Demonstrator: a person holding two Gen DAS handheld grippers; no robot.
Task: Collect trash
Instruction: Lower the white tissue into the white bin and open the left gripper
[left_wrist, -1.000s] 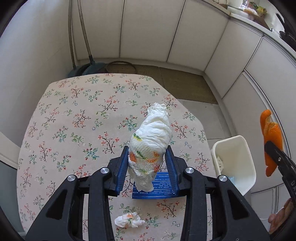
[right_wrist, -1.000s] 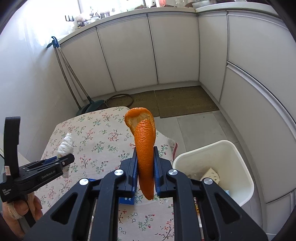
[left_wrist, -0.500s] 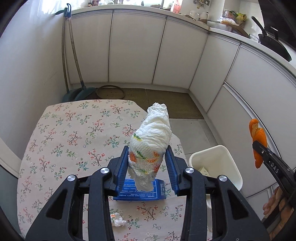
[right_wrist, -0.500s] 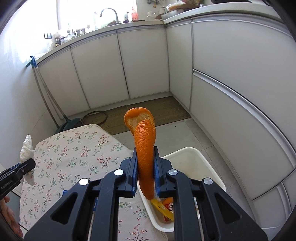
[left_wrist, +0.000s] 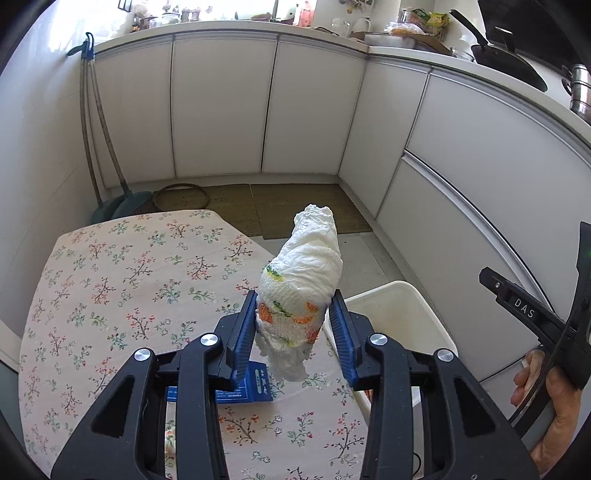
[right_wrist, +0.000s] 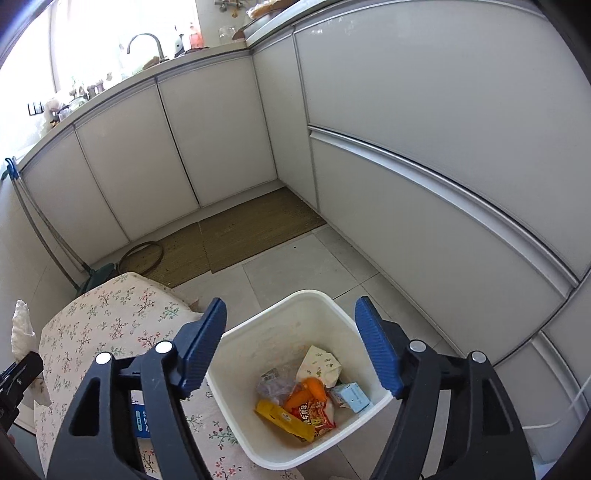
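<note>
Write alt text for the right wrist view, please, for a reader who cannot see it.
The right gripper hangs over a white bin, its jaws opening with nothing between them. Orange peel lies in the bin among wrappers, beside a floral-cloth table.

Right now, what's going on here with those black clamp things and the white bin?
A person is clearing trash off a flowered table with a handheld gripper in each hand. The left gripper is clamped on a crumpled paper towel, held up near the white bin. The right gripper hangs over the bin, jaws opening with nothing between them; an orange peel lies among the wrappers inside.
</note>
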